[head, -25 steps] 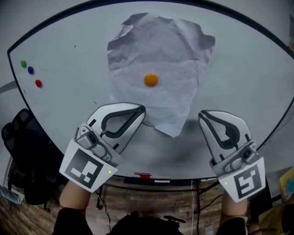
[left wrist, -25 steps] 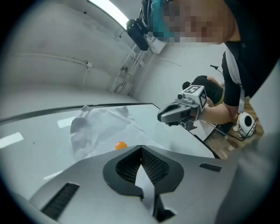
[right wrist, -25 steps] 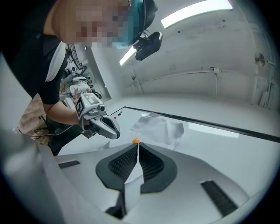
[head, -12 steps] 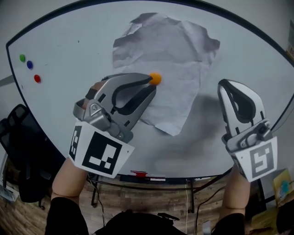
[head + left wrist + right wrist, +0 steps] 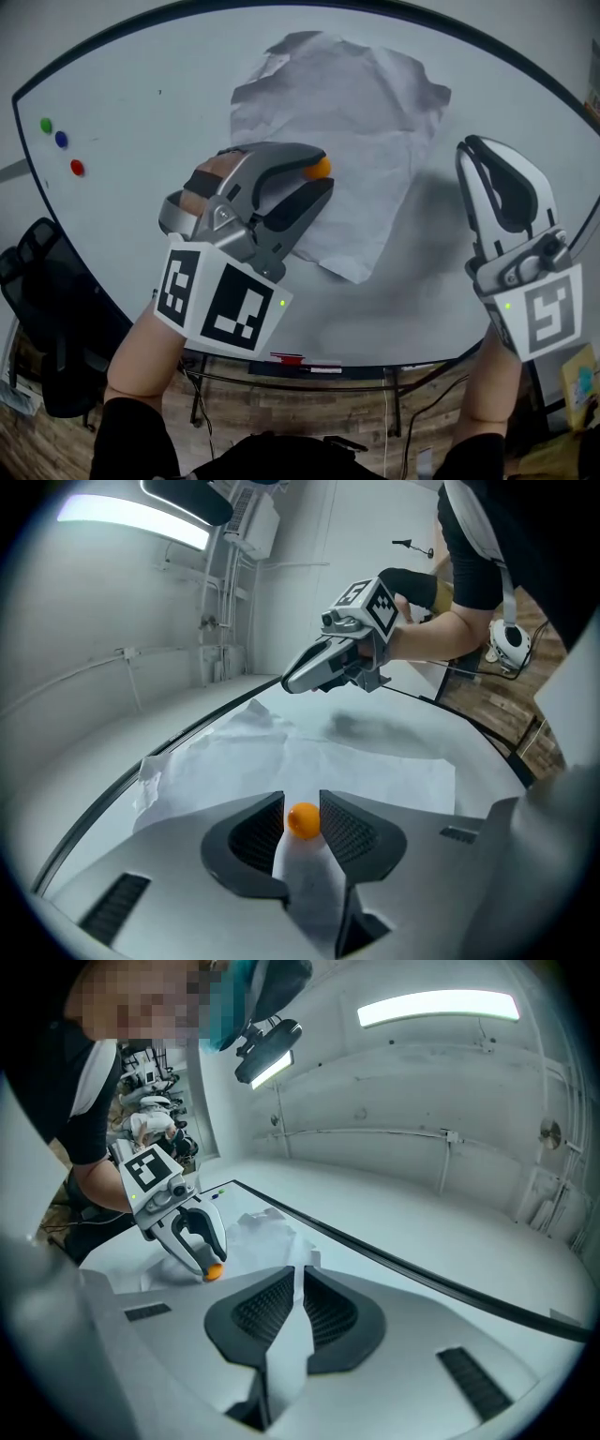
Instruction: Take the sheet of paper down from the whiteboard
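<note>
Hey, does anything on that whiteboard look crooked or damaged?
Yes. The paper is badly crumpled and hangs askew on the whiteboard, with one corner pointing down. Its top edge looks ragged and uneven. Only one orange magnet shows on it, near the middle, so nothing pins the corners flat.

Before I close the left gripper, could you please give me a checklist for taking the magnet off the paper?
1. Orange magnet between the left gripper's jaws: ok.
2. Firm grip on the magnet: not ok; the jaws have just been opening and stand open round it.
3. Magnet pinning the sheet of paper to the whiteboard: ok.
4. Right gripper ready to catch the paper: not ok; shut, empty, off its right edge.
5. Paper stays up without the magnet: cannot tell.
</note>
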Tool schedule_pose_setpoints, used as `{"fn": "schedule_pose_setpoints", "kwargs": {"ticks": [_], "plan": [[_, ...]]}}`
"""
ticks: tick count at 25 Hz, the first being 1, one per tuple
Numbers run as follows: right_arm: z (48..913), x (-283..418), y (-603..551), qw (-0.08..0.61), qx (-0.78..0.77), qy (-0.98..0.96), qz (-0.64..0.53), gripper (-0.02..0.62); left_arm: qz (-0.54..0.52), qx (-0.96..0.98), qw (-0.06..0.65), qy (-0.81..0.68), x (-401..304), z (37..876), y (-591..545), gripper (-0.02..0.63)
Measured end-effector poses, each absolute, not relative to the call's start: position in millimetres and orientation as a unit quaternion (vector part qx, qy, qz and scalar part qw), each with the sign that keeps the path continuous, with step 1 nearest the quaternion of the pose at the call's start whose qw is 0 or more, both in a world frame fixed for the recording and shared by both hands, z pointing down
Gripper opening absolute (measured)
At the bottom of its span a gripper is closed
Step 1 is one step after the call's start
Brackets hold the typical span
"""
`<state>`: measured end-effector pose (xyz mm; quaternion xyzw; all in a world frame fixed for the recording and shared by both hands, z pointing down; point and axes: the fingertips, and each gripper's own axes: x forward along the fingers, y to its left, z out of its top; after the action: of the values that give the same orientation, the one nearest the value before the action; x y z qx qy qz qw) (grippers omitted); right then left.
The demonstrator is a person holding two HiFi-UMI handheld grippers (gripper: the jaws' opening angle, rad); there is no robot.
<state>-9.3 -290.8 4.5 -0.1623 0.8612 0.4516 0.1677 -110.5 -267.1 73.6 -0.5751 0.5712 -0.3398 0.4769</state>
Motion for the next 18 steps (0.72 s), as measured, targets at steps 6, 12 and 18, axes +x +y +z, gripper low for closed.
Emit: {"fn": "schedule_pose_setpoints", "kwargs": {"ticks": [6,12,18], "plan": [[-2,-13,-287,0.178,-0.162,0.857,0.455,0.026,-0.343,-0.571,0.479,0.571,-110,74,-270,0.130],[-10,-17,-283,0.186,-0.157,0.855,0.459,0.112,-0.346,-0.572,0.482,0.566,-109,77,-273,0.146],[-19,-17,-286,0.193,-0.172,0.846,0.465,0.112,-0.351,-0.563,0.486,0.568,-110,79,-276,0.147]]}}
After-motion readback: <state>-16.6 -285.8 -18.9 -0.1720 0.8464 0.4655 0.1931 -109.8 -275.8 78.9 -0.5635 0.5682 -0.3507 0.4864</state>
